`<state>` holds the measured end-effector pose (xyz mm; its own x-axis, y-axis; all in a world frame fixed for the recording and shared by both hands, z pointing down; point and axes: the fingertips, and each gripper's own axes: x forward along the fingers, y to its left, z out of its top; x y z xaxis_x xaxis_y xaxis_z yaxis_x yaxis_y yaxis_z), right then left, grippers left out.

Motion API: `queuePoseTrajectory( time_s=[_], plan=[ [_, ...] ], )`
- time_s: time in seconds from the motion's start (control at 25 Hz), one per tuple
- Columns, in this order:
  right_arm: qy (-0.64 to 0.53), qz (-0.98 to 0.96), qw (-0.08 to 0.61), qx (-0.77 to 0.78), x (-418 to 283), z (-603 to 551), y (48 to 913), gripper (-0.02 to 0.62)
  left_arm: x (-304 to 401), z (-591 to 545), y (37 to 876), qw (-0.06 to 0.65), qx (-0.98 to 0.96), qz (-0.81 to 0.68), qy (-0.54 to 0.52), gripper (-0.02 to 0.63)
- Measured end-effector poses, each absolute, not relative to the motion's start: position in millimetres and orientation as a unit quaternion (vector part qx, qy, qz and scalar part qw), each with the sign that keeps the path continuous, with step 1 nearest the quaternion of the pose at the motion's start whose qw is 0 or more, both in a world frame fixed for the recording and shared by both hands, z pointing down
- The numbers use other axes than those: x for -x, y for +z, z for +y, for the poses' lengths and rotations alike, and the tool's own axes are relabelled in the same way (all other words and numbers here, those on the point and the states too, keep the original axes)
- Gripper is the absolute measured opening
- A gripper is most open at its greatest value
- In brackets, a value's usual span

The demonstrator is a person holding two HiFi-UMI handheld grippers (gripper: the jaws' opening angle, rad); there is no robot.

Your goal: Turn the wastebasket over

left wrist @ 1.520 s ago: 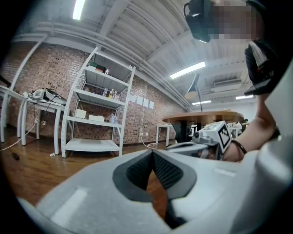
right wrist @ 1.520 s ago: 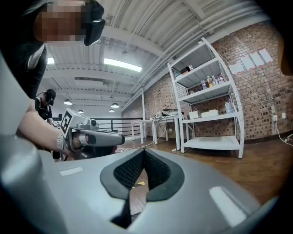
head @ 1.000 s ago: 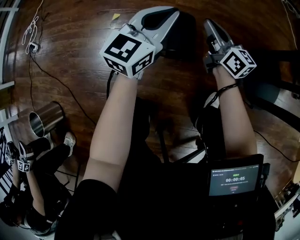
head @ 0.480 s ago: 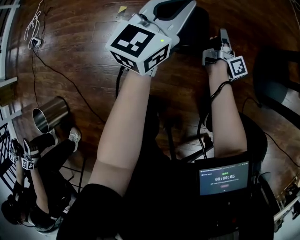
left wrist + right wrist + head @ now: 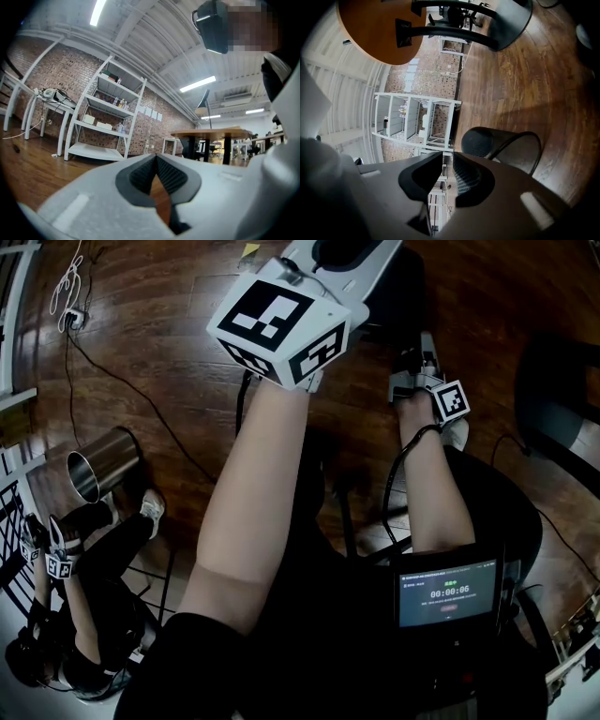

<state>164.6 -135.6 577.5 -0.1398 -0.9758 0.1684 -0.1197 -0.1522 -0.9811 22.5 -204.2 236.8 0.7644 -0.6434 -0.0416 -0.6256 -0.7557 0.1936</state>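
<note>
Dark wood floor [image 5: 159,296] carries the black mesh wastebasket [image 5: 506,149], which sits just beyond the right gripper [image 5: 446,161], off to the right of the gap between its jaws and not inside it. Those jaws have just been opening and stand slightly apart, holding nothing. The left gripper [image 5: 156,157], jaws pressed together, is empty.

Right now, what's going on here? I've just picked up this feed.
A person holds a gripper in each hand above a wood floor. The right gripper points toward the black mesh wastebasket on the floor just ahead. Its jaws have just been opening and stand apart with nothing between them, not yet on the wastebasket. The left gripper is shut and empty, aimed across the room.
</note>
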Motion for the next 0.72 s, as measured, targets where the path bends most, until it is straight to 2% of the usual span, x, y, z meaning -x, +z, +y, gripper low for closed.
queuePoseTrajectory(
  time_s=[0.28, 0.72],
  plan=[
    [-0.573, 0.500, 0.385, 0.523, -144, -109, 613, 0.135, -21, -205, 237, 0.085, -0.935, -0.339, -0.054, 0.000],
    [-0.579, 0.501, 0.386, 0.514, -121, -133, 641, 0.164, -16, -210, 237, 0.095, -0.932, -0.344, -0.065, 0.000]
  ],
)
